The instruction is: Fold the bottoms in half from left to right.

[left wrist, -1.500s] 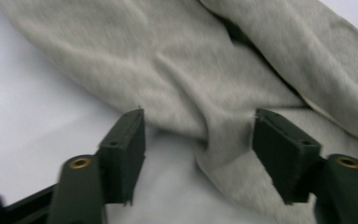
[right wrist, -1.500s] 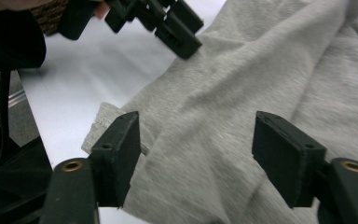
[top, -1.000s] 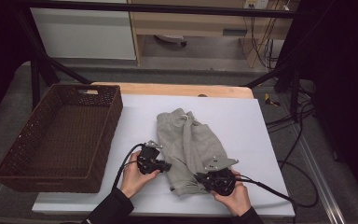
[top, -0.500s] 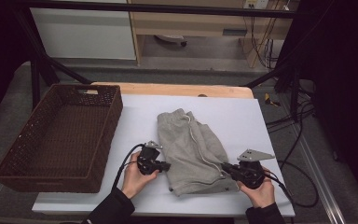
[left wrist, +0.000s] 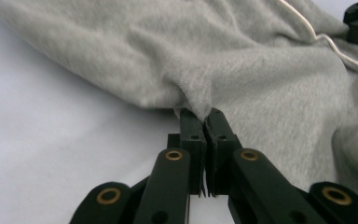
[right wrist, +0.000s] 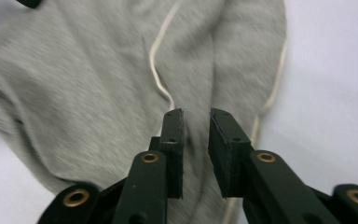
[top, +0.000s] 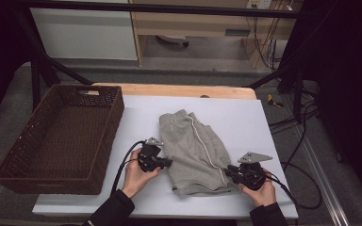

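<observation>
Item: grey shorts [top: 195,153], lying mid-table on the white table [top: 245,117], folded.

Left gripper [top: 166,163]: jaws clamped on a pinch of the shorts' left edge. Right gripper [top: 227,173]: I see its jaws have just been opening, now parted over the right hem — cloth beneath, nothing pinched.

Risk, as I judge it: pulling left alone would drag and unfold the shorts — the right side is free.

Room: wicker basket [top: 61,136] near left; table's near edge close to both hands; open surface beyond.

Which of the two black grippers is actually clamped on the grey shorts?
The left gripper: jaws shut, pinching a fold of the grey fabric shorts. The right gripper has just been opening, gap visible.
</observation>
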`<state>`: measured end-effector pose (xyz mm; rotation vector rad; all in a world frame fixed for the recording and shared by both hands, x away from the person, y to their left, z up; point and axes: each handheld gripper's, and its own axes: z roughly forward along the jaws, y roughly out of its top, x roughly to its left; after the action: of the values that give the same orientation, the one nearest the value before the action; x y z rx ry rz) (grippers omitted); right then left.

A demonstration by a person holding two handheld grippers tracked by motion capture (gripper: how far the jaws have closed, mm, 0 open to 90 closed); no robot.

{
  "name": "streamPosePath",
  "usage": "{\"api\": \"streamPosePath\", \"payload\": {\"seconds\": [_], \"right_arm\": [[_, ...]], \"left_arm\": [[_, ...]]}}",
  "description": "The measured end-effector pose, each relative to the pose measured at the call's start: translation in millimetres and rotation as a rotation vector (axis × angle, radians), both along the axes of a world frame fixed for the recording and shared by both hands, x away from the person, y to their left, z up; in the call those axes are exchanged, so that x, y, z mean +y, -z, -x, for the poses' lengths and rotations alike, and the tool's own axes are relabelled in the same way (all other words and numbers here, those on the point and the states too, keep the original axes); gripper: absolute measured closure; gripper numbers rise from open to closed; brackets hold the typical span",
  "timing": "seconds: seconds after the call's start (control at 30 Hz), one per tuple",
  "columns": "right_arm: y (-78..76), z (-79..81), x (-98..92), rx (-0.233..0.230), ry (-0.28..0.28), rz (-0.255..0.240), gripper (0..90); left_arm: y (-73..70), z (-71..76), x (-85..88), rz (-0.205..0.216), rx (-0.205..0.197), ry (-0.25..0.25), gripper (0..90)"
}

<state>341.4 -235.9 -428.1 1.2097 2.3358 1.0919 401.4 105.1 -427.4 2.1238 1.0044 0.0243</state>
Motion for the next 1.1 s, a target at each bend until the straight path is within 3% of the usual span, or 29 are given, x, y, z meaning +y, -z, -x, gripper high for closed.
{"api": "streamPosePath", "payload": {"seconds": [0.1, 0.17, 0.23, 0.4, 0.57, 0.73, 0.97, 1.1], "right_arm": [[-2.1, -0.3, 4.7, -0.034, -0.026, -0.032, 66.1], [0.4, -1.0, 7.6, -0.033, -0.034, -0.048, 63.7], [4.0, -2.4, 9.7, -0.034, -0.029, -0.032, 60.6], [14.6, -8.7, 16.0, -0.036, -0.035, -0.015, 62.1], [23.2, -13.5, 20.7, -0.015, -0.034, 0.017, 69.3], [23.1, -12.1, 16.8, -0.003, -0.030, 0.009, 83.4], [17.7, -9.6, 8.5, -0.012, 0.021, 0.003, 86.2], [16.5, -8.6, 3.4, -0.020, 0.051, 0.027, 86.1]], "left_arm": [[0.5, 3.3, -2.3, -0.022, -0.008, -0.003, 86.1], [0.3, 9.0, -1.8, -0.018, -0.009, -0.006, 78.1], [-0.4, 17.7, 0.0, 0.000, -0.003, -0.017, 70.1], [0.0, 44.8, -1.4, 0.020, 0.007, 0.017, 66.6], [5.5, 66.8, -9.7, 0.013, 0.007, 0.067, 74.0], [9.1, 77.4, -19.6, 0.014, 0.021, 0.117, 89.0], [12.7, 96.9, -31.9, -0.031, 0.028, 0.186, 90.0], [10.8, 104.4, -36.1, -0.049, 0.022, 0.200, 90.0]]}}
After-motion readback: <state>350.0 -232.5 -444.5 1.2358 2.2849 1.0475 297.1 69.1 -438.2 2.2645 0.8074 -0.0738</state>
